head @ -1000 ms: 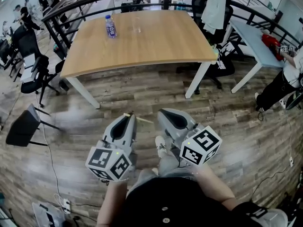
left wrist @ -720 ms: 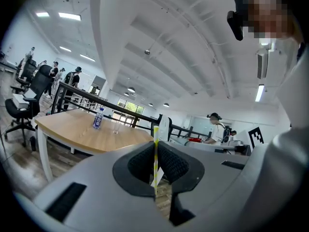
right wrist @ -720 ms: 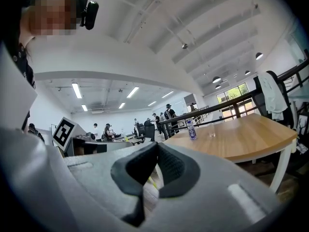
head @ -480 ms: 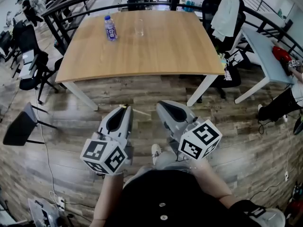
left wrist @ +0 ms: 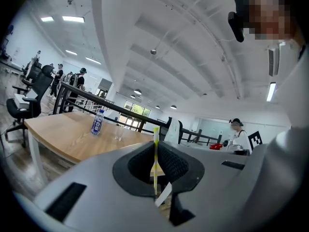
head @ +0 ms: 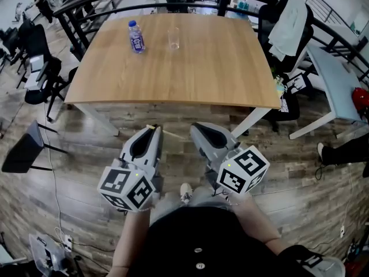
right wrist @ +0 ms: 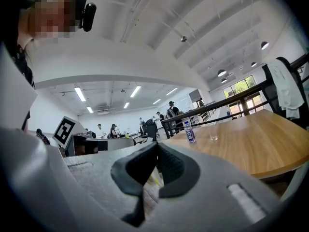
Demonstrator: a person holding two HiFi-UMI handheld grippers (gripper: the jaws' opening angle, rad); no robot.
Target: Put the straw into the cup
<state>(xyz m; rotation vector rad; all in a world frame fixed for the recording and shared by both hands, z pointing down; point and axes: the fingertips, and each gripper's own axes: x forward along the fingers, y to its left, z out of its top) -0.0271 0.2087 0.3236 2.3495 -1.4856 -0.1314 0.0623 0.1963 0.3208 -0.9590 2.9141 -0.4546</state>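
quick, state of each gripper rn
Left gripper: shut on the straw.
Right gripper: shut, holding nothing.

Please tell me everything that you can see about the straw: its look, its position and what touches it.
The straw is thin and pale with yellow stripes; it looks like paper, or a paper wrapper. The left gripper is shut on it. In the left gripper view it stands upright across the dark jaw pads, with its yellow top above them and a white end below. Only the pads touch it. It is held well short of the table and the clear cup.
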